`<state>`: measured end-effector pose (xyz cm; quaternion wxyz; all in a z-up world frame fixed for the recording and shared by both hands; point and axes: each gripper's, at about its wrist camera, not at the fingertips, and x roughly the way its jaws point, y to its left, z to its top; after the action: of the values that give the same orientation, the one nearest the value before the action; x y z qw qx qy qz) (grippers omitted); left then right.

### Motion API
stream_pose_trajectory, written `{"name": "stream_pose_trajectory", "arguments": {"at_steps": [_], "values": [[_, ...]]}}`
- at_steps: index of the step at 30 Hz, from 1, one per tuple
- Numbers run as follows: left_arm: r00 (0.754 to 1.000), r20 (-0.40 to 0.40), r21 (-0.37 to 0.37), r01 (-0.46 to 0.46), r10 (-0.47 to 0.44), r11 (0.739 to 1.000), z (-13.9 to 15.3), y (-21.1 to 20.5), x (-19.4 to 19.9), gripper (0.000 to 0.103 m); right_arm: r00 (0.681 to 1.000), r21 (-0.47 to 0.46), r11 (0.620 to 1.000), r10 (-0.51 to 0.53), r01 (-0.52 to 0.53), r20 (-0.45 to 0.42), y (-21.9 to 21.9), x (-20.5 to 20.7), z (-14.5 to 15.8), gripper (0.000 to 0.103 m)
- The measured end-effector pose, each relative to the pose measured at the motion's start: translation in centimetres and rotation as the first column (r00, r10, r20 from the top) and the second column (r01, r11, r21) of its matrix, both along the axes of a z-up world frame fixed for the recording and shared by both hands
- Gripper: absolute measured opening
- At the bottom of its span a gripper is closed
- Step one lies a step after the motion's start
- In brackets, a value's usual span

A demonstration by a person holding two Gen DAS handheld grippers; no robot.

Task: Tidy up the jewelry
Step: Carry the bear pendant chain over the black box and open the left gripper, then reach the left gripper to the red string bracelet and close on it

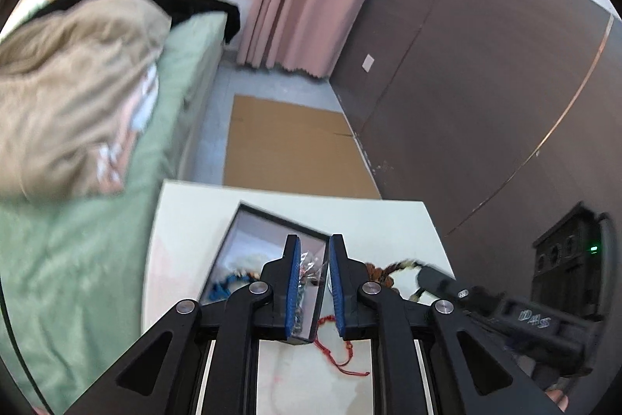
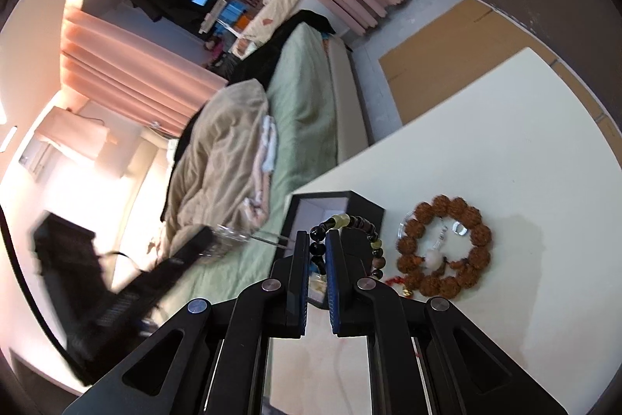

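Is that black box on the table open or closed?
Open. The black box has no lid on; its pale inside shows, with blue jewelry lying in it.

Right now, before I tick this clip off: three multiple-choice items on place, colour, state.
1. The brown bead bracelet lies: A inside the box; B on the white table beside the black box; C on the bed.
2. The cord bracelet on the table is: A red; B green; C yellow.
3. The right fingers are: A wide apart, empty; B shut on a dark bead bracelet; C gripping the box.
Answers: B, it rests on bare tabletop; A, red against the white table; B, dark beads sit pinched between the pads.
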<state>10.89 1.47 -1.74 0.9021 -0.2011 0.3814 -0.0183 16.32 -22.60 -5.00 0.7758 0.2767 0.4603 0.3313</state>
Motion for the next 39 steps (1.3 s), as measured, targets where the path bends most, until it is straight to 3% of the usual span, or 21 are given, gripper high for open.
{"name": "stream_pose_trajectory", "arguments": {"at_steps": [4,7,12,19,21,22,23,31,35,39], "values": [[0.999,-0.015,-0.028,-0.037,0.037,0.999,-1.2,1.4,-0.2,0.068,1.000,0.038,0.999,0.018,-0.018,0.019,0.9,-0.2,0.3,0.010],[0.997,0.024,-0.032,-0.066,0.066,0.997,-0.7,2.5,-0.7,0.085,0.999,0.064,0.997,0.034,-0.036,0.036,2.0,-0.2,0.5,0.010],[0.993,0.028,-0.063,-0.110,0.112,0.992,-1.1,4.8,-1.2,0.086,0.997,0.078,0.995,0.055,-0.058,0.045,4.2,0.1,0.2,0.010],[0.990,0.035,-0.086,-0.131,0.134,0.988,-1.3,6.3,-1.3,0.086,0.994,0.015,0.996,0.083,-0.084,0.073,6.9,0.2,0.0,0.011],[0.990,0.034,-0.091,-0.132,0.135,0.987,-1.5,6.5,-1.2,0.086,0.991,-0.020,0.992,0.124,-0.123,0.058,7.8,0.3,-0.3,0.026],[0.991,0.029,-0.096,-0.130,0.133,0.987,-1.6,6.6,-1.0,0.086,0.990,-0.024,0.991,0.134,-0.133,0.049,8.0,0.3,-0.5,0.043],[0.991,0.025,-0.101,-0.127,0.131,0.987,-1.6,6.6,-1.0,0.086,0.991,-0.023,0.992,0.125,-0.124,0.051,7.9,0.3,-0.5,0.051],[0.996,0.005,-0.088,-0.092,0.093,0.992,-1.9,4.9,-1.0,0.086,0.999,-0.036,0.999,0.024,-0.022,0.044,4.2,0.1,0.2,0.053],[0.998,-0.002,-0.062,-0.055,0.055,0.997,-2.0,3.0,-1.0,0.086,0.999,-0.066,0.997,-0.036,0.037,0.025,1.6,0.0,0.2,0.062],[1.000,-0.009,-0.037,-0.015,0.014,0.999,-2.2,0.9,-1.1,0.086,0.997,-0.096,0.992,-0.075,0.076,0.012,-0.9,-0.4,0.3,0.064]]}}
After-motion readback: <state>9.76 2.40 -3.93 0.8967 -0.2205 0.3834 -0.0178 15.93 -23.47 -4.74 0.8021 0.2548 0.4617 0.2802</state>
